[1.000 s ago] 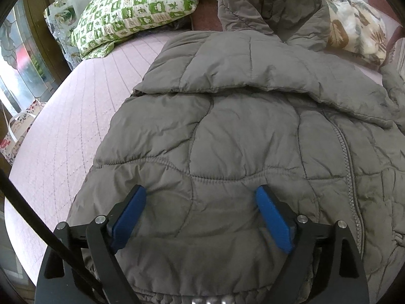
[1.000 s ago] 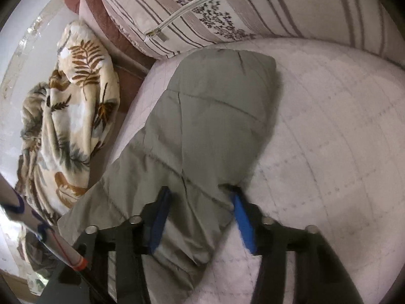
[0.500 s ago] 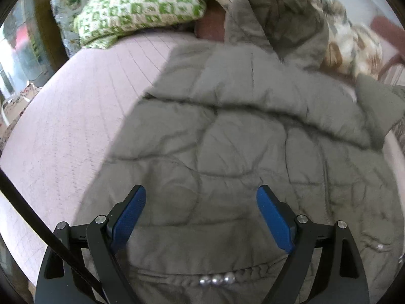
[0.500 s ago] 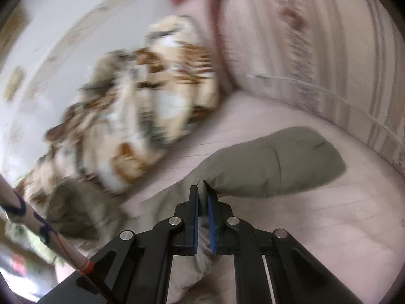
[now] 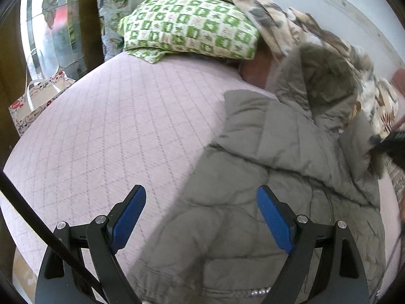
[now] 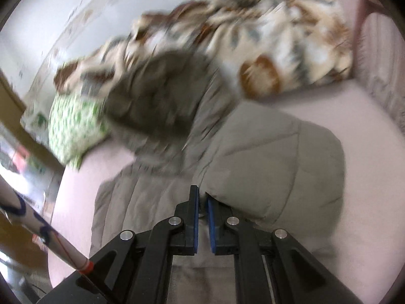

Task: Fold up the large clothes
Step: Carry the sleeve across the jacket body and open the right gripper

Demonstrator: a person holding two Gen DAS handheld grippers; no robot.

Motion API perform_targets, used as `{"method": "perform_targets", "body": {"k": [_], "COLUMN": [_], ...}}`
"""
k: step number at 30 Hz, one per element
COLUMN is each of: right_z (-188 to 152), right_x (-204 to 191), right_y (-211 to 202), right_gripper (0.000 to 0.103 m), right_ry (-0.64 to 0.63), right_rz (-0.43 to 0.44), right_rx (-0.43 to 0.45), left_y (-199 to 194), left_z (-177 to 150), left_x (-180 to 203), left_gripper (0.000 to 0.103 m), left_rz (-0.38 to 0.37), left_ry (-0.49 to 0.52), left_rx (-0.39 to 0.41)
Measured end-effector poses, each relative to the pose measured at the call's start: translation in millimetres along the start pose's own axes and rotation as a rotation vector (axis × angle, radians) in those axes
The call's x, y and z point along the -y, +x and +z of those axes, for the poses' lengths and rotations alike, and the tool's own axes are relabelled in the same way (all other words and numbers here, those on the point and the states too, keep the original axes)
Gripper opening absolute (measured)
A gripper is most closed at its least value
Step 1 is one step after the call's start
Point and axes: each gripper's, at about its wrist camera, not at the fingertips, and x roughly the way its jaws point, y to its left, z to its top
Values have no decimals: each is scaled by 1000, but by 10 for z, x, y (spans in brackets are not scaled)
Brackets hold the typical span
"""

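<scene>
A grey quilted jacket [image 5: 265,202] lies spread on the pink bed [image 5: 114,126], its fur-edged hood [image 5: 326,81] towards the pillows. My left gripper [image 5: 201,192] hangs open above the jacket's left edge near the hem, with nothing between its blue pads. In the right wrist view my right gripper [image 6: 201,195] is shut on the jacket's sleeve [image 6: 283,167]. The sleeve is lifted, puffs out to the right of the fingers, and hangs over the jacket's body [image 6: 141,197]. That view is blurred; the hood [image 6: 157,88] shows beyond.
A green checked pillow [image 5: 187,25] and a leaf-patterned blanket [image 5: 278,17] lie along the head of the bed. A striped cushion [image 6: 384,63] is at the far right. A patterned paper bag [image 5: 33,101] stands beside the bed's left edge. Bare sheet lies left of the jacket.
My right gripper closed on the sleeve, lifted it off the sheet and swung it over towards the jacket's body. My left gripper rose and shifted left, still open.
</scene>
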Motion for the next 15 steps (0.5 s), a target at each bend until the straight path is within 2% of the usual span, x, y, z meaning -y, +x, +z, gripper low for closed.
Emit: {"method": "perform_targets", "body": {"k": [4,8,11,13,15], "right_z": [-271,-479,-600,-657,-708], "right_x": [-270,-440,-500,-539,-530], "right_y": [470,779,731,540,270], "right_gripper": [8,11,25,50,56], "right_ry": [-42,-80,-103,-142,-183], "right_rz": [14,-9,-24,-14,-3], "right_rx": [-99,-182,-188,-164,-128], "left_y": [5,14,12,13,14], "left_z": [69,107,114,122,116], "left_x": [-122,-176,-211,-220,-226], "left_gripper": [89,89,89,89,89], "left_rz": [-2,16,4,-4,-8], "left_ry": [-40,-48,-60,-65,-68], "left_rx": [-1,4,-4,-7,-11]}}
